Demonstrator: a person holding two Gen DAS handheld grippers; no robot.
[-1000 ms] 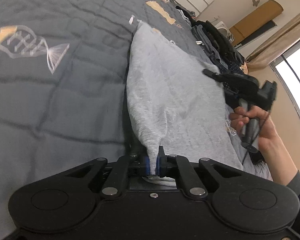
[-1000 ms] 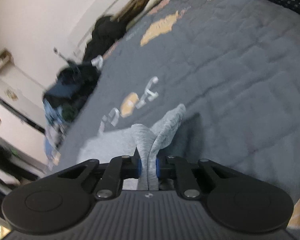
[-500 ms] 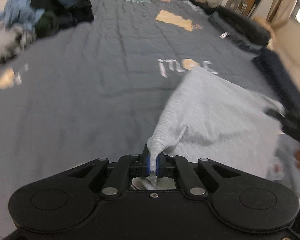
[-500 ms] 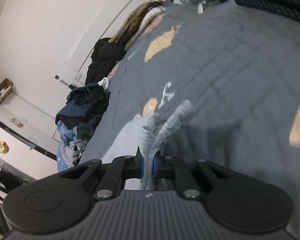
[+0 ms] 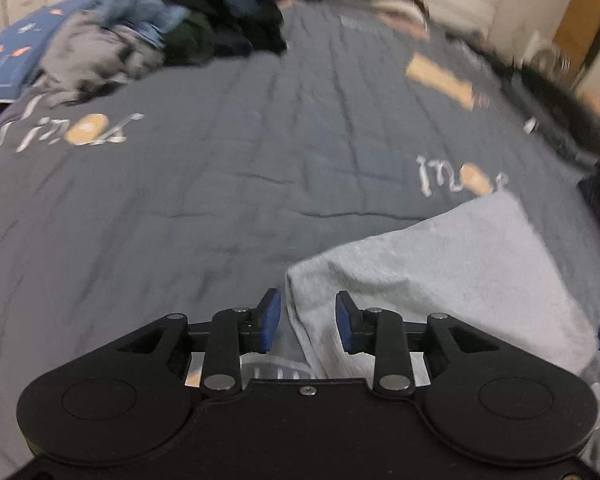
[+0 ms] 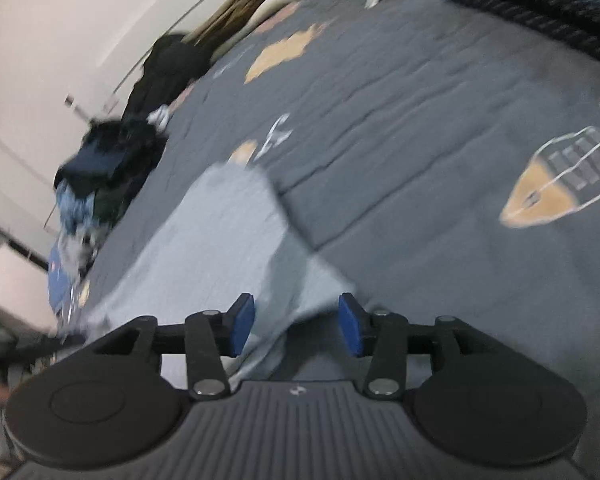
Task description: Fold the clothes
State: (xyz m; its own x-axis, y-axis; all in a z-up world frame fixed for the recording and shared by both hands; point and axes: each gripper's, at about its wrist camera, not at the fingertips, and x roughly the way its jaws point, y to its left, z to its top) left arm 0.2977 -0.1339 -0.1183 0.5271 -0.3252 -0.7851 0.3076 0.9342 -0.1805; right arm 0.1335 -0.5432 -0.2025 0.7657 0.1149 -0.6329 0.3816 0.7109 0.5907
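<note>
Both sets of jaws are opening now: my left gripper point(image 5: 308, 322) and right gripper point(image 6: 296, 326) each have the grey garment point(image 5: 440, 268) lying slack between the pads, no longer pinched as a moment ago. I'm releasing a fold; the cloth has dropped flat on the dark quilt point(image 5: 220, 200). Next, I'd back clear, then re-grip an edge.

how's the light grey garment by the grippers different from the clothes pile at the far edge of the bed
The light grey garment lies flat and spread on the quilt; the clothes pile is a crumpled heap. The garment is one pale colour; the pile mixes blue, black and grey pieces. The garment sits close to the grippers, the pile far off. Both rest on the quilt.
</note>
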